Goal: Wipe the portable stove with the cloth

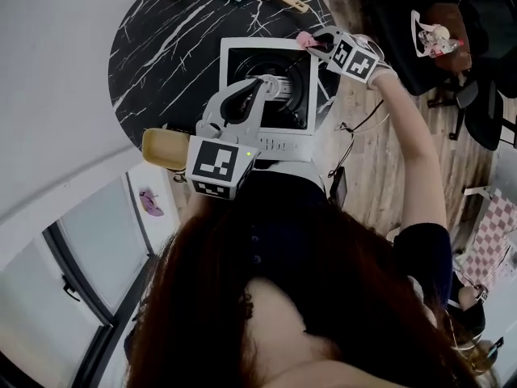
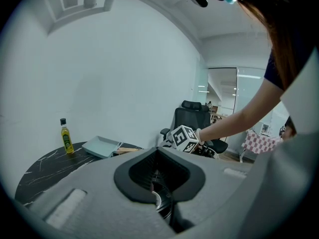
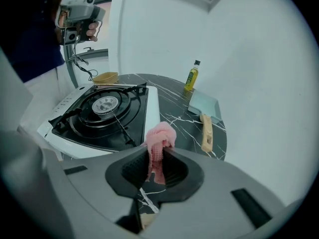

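The white portable stove (image 1: pixel 300 142) with a black burner top stands on the round black marble table (image 1: pixel 161 47). The pink cloth (image 3: pixel 160 136) is bunched between the jaws of my right gripper (image 3: pixel 158 151), which is shut on it. It hangs just off the stove's (image 3: pixel 152 108) white edge, at the far right corner in the head view, where the cloth (image 1: pixel 305 39) shows as a small pink tuft ahead of my right gripper (image 1: pixel 315 47). My left gripper (image 1: pixel 273 86) reaches over the burner; in its own view my left gripper (image 2: pixel 158 156) has its jaws together and a metal burner part shows below.
A yellow oil bottle (image 3: pixel 191 76), a pale blue tray (image 3: pixel 204 103) and a wooden handle (image 3: pixel 206 132) sit on the table beyond the stove. A wooden dish (image 1: pixel 164 148) lies at the near table edge. A black office chair (image 2: pixel 192 118) stands past the table.
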The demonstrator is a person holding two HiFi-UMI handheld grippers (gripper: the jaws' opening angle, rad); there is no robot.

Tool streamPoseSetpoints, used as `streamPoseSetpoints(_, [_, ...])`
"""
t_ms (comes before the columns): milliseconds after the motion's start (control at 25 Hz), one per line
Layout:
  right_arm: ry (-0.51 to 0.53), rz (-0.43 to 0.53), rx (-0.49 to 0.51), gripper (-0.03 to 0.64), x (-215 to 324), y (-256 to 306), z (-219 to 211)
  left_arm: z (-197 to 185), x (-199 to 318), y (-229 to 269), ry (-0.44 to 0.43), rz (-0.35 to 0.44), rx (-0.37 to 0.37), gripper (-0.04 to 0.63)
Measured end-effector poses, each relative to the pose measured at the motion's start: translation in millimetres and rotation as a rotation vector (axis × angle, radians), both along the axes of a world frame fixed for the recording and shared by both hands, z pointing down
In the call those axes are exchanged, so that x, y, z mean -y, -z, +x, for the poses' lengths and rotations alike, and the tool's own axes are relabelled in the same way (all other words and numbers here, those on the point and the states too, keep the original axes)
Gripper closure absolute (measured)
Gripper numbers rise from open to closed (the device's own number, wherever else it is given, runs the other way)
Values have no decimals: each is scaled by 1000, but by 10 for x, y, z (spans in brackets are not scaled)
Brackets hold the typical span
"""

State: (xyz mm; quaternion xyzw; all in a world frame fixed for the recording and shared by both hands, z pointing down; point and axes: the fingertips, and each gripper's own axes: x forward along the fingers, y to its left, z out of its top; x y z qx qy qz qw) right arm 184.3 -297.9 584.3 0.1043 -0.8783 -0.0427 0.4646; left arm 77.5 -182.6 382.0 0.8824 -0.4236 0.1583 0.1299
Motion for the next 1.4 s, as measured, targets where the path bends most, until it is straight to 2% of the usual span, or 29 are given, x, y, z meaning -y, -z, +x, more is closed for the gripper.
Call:
streamPoseSetpoints(240, [-144,20,7,563,6,11,60,56,-23,40,-13,7,-6,586])
streamPoseSetpoints(560, [-445,43,49,563,13,9,136,59,-67,67,-16,17,-16,586])
streamPoseSetpoints(800, [-594,69,71,563,-9,18,194,94,-104,116,-26,28,-24,586])
streamPoseSetpoints(1080, [-681,72,83,563,-64,1,208,115,-149,131,-43,33,-32,586])
streamPoseSetpoints(1400, [-717,67,77,563,-168,8,229,149,-219,186,-62,42,-39,586])
